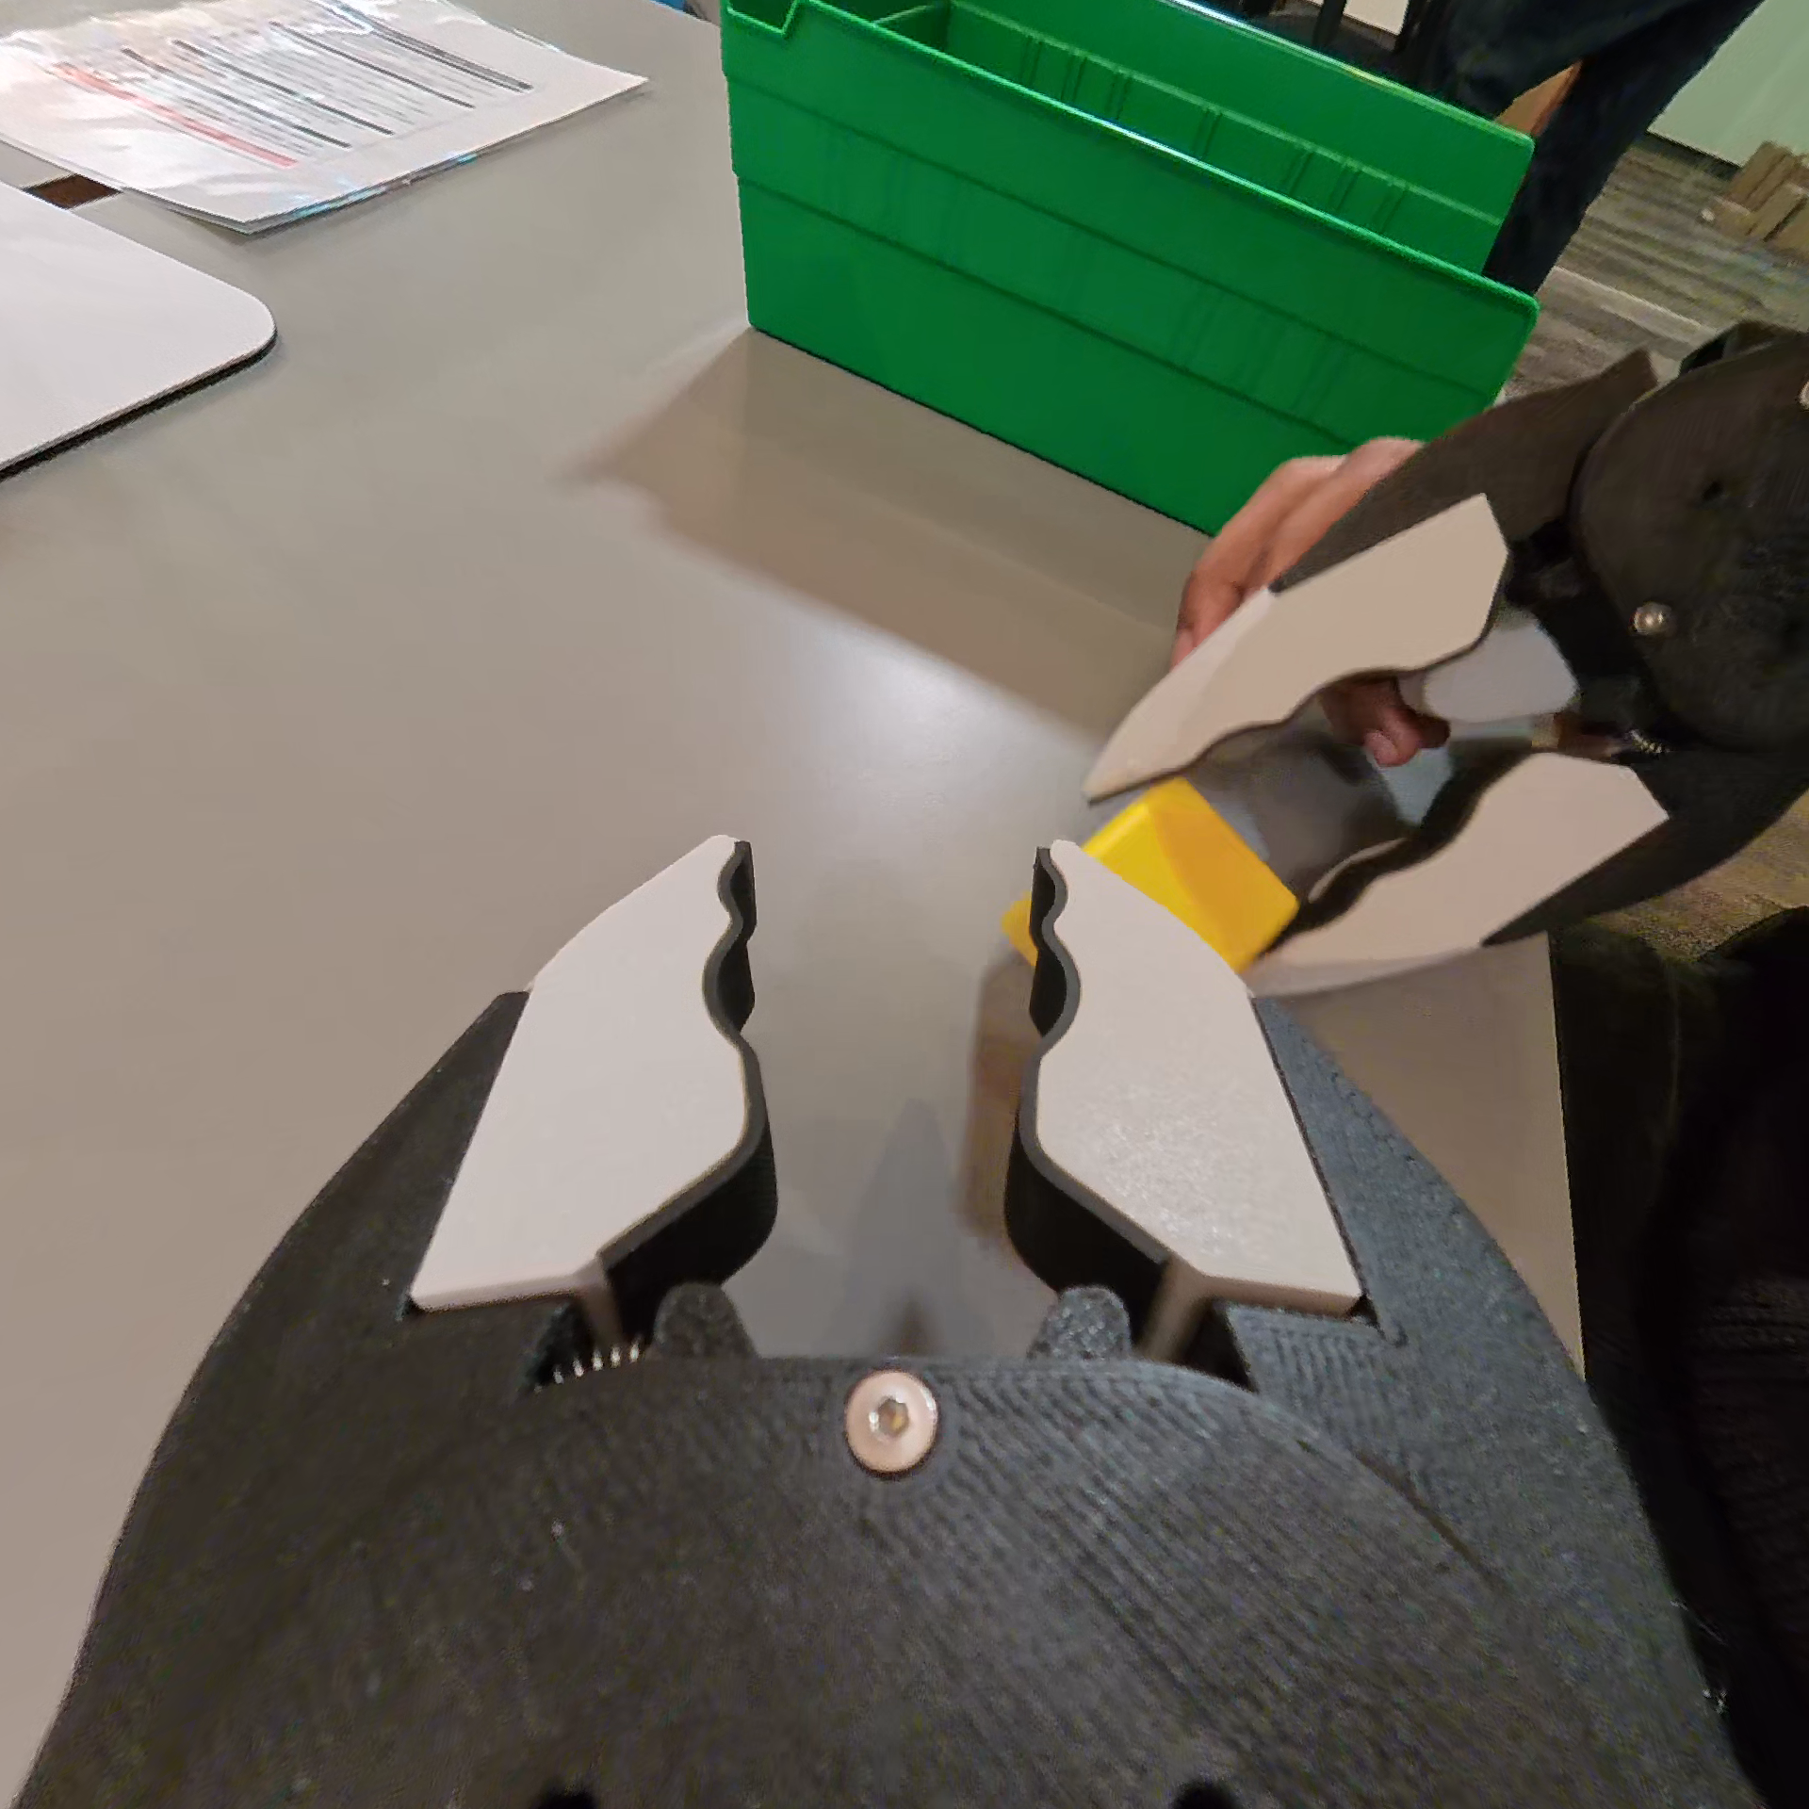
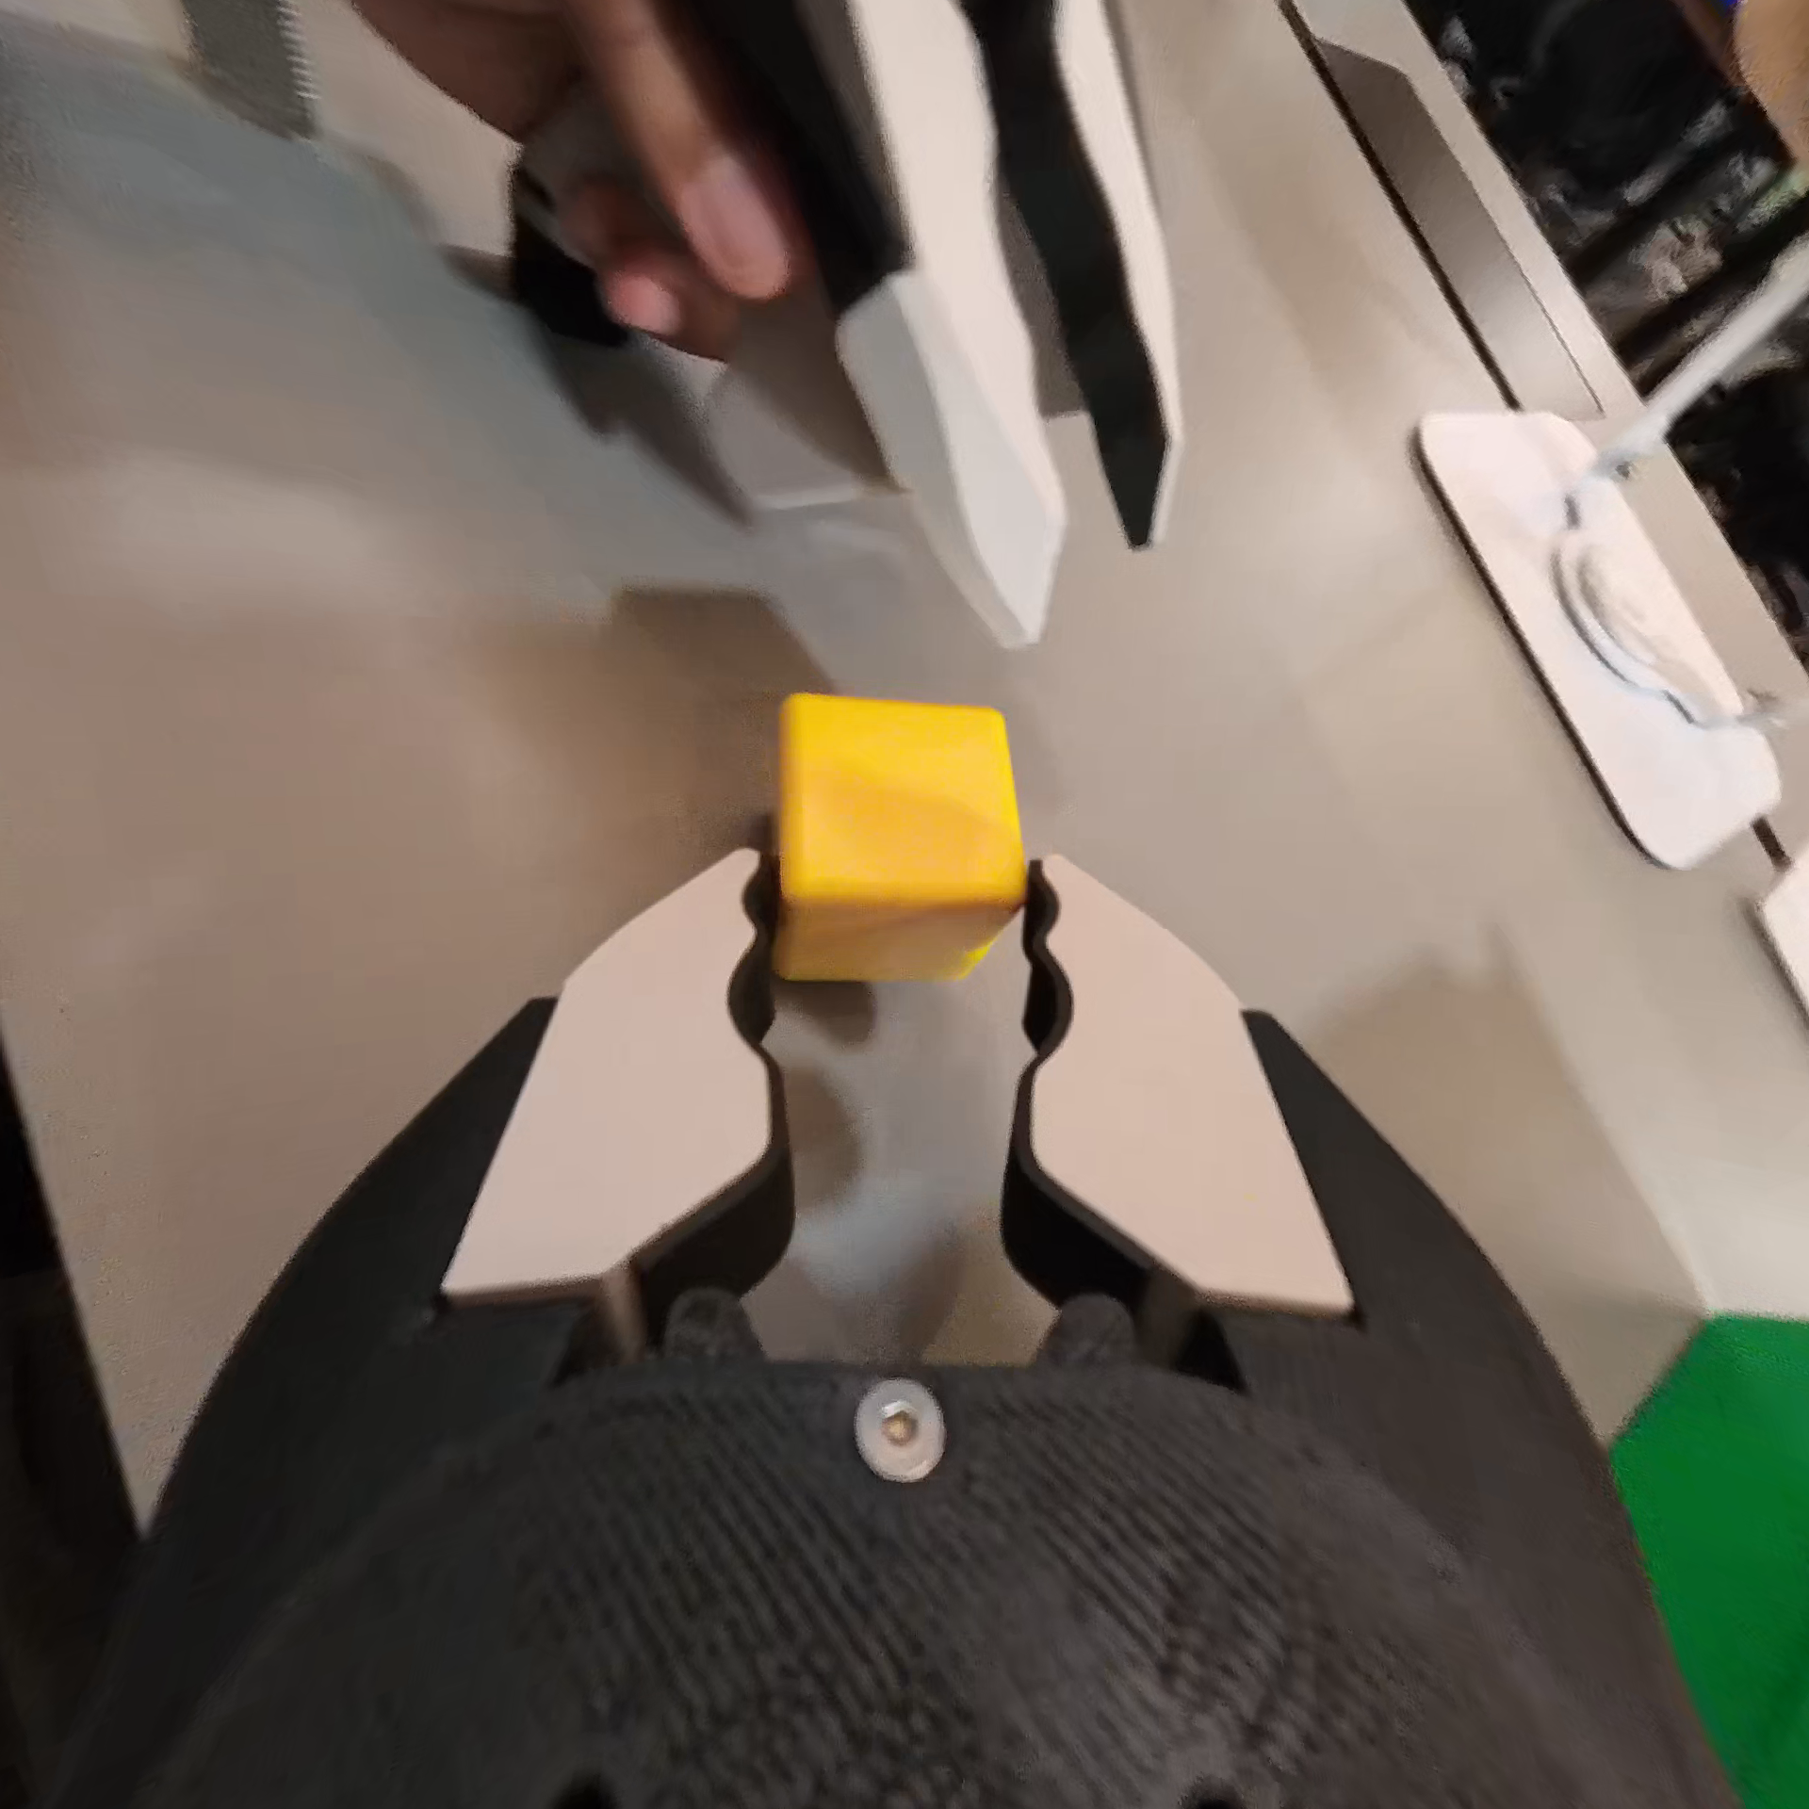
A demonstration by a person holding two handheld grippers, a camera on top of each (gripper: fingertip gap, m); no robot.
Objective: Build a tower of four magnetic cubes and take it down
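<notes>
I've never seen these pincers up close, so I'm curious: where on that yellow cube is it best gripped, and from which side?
On two opposite flat side faces of the yellow cube, coming in level from the near side, as the right gripper does. Its fingertips bracket the cube's near end, apparently pinching it. The faces look smooth and parallel, so flat pads should seat squarely; corners would likely slip.

The cube (image 2: pixel 896 842) is showing plain bright yellow. The bin (image 1: pixel 1116 264) is showing solid green. The tabletop (image 1: pixel 470 636) is appearing flat grey-beige. Each tool, left (image 1: pixel 893 881) and right (image 2: pixel 893 881), is wearing pale grey finger plates over a black, ridge-textured body. The mat (image 1: pixel 108 343) is looking white with a dark edge.
</notes>
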